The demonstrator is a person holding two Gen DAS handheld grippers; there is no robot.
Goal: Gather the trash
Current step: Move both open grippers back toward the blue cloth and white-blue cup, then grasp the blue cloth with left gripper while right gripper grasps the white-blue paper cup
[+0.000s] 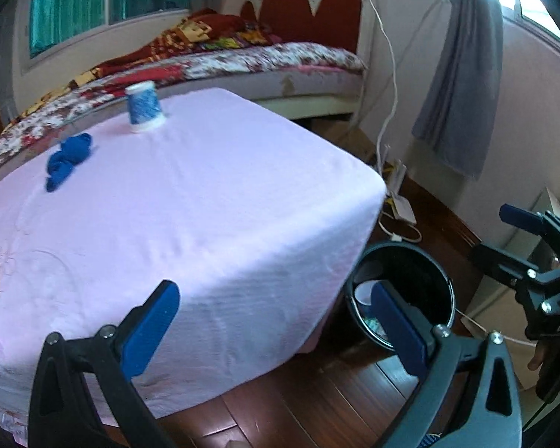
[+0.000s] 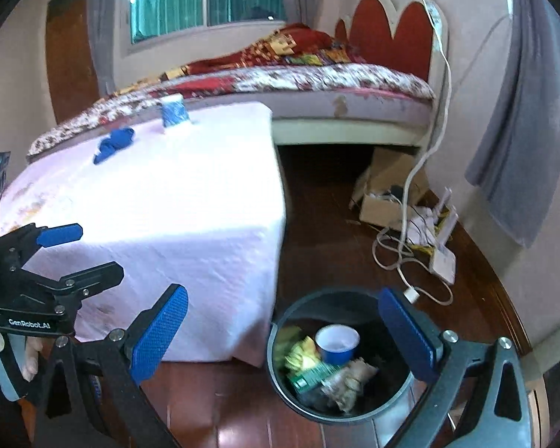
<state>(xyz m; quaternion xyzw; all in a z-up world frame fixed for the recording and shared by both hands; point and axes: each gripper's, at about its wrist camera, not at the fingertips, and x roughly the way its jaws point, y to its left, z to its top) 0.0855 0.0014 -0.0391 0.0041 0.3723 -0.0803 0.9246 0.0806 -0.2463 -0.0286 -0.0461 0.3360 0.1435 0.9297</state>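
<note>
Trash already fills the round black bin (image 2: 339, 354) at the lower centre of the right wrist view: a blue paper cup with a white inside (image 2: 336, 343), yellow and green wrappers (image 2: 302, 362) and crumpled pale paper (image 2: 349, 379). The bin stands on the dark wooden floor (image 2: 324, 224), just beside the corner of the surface draped in a pale pink cloth (image 1: 190, 201).

On that cloth, toward the upper left of the left wrist view, a blue-and-white paper cup (image 1: 143, 106) stands upside down, and a crumpled blue wad (image 1: 68, 160) lies near it, apart from it.

The left gripper (image 1: 276, 330) is spread wide with nothing between its blue pads, one finger over the cloth and the other over the bin's rim. The right gripper (image 2: 285, 336) is likewise wide open and empty, with the bin's opening between its fingers.

A bed with a patterned quilt (image 2: 298, 74) runs behind the surface.
</note>
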